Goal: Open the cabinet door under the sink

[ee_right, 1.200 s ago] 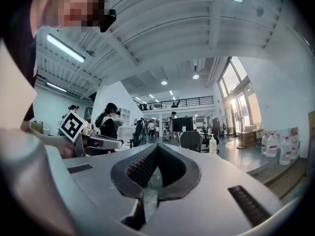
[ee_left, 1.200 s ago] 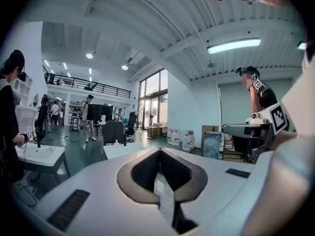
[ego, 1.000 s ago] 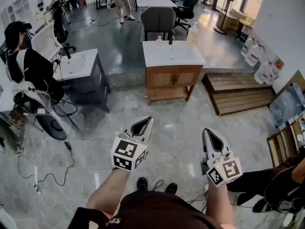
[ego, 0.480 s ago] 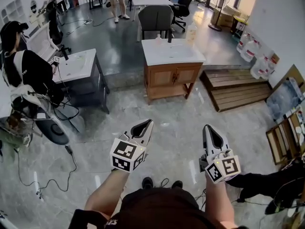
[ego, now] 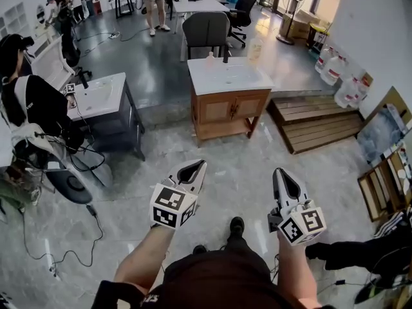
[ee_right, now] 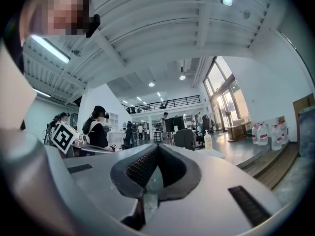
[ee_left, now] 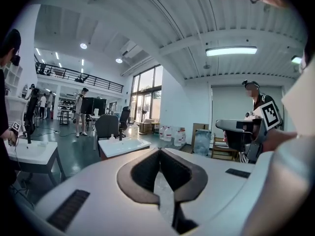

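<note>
A wooden cabinet with two closed doors stands under a white sink top, across the grey floor at the head view's upper middle. My left gripper and right gripper are held side by side low in that view, well short of the cabinet, both pointing toward it. Both are shut with nothing between the jaws. In the left gripper view the shut left gripper points past the sink top, and the right gripper shows at the right. The shut right gripper fills the lower half of its own view.
A second white sink on a dark stand is at the left, beside a seated person and floor cables. A wooden pallet lies right of the cabinet, with water bottles behind. A grey chair stands beyond the sink.
The person has stepped forward: one shoe now shows ahead of the body, and the cabinet has slid slightly left in the view. Both grippers stay shut, side by side.
</note>
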### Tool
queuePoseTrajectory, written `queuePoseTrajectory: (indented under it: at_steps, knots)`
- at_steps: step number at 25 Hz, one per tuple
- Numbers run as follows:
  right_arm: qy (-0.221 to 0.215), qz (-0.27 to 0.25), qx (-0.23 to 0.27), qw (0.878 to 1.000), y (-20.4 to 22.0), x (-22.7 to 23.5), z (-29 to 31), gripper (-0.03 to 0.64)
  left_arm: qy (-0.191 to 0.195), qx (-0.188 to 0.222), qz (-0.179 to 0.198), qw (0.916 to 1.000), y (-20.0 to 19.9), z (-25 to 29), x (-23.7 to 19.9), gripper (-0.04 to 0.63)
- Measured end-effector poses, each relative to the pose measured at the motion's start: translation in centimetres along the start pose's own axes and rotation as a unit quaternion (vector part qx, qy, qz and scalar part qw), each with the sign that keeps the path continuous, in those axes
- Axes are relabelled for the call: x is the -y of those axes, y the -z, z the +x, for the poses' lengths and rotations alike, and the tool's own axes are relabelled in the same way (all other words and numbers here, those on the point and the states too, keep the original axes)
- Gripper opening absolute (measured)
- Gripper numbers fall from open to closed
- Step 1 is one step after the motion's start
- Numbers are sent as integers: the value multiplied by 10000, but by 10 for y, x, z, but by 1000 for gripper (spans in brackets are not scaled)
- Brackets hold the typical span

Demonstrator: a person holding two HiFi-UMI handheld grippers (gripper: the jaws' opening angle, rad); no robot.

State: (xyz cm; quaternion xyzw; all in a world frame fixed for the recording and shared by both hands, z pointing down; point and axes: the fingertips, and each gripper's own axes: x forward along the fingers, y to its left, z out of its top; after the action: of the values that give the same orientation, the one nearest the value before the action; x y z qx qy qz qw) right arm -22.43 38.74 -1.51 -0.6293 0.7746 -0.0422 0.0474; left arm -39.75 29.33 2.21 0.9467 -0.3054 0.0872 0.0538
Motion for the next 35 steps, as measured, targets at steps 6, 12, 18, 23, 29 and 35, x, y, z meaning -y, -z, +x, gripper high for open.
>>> queuePoseTrajectory:
  at_steps: [6,12,18,23,29,35]
  knots:
    - [9,230,-103,9997,13,51,30,14,11,-203,19,9998,1,59,-11,18]
    - [-80,307,-337,9989,25,140,85,14,-136,-408,-139,9990,8,159,-26,18]
    - [-257,463,-552,9971,27,241,136,14,-218,-652,-227,9974,-1,271,-26,18]
    - [-441,605,-670,9949,28,310,165,14,-390,-775,-176,9961,-16,342,-24,18]
    - [-701,597,-745,9930,23,346,190,14,-564,-804,-255,9948,-19,386,-24,18]
    - [-930,596,-903,9898,32,359,224,14,-716,-868,-442,9927,-7,410,-42,18]
